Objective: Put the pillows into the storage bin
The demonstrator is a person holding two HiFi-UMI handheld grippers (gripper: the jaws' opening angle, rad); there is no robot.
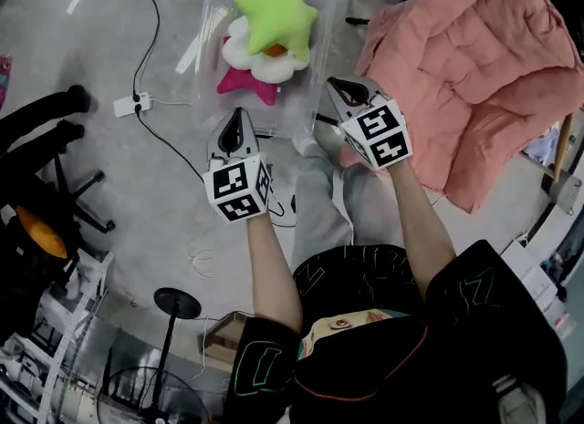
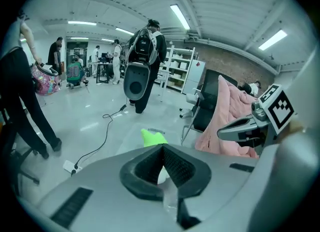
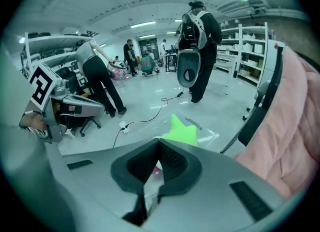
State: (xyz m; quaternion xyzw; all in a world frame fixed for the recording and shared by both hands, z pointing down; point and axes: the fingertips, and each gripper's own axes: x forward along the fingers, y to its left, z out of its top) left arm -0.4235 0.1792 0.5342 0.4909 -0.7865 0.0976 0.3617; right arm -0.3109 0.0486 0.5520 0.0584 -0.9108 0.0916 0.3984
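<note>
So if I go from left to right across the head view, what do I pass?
First the black chair, then the white power strip, then the left claw, then the right claw, then the pink quilt.

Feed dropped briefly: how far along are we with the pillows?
Done: the green star pillow, white flower pillow and pink star pillow lie stacked in the clear storage bin. In hand: nothing; left gripper and right gripper have jaws shut, empty. Left: no loose pillow in view.
</note>
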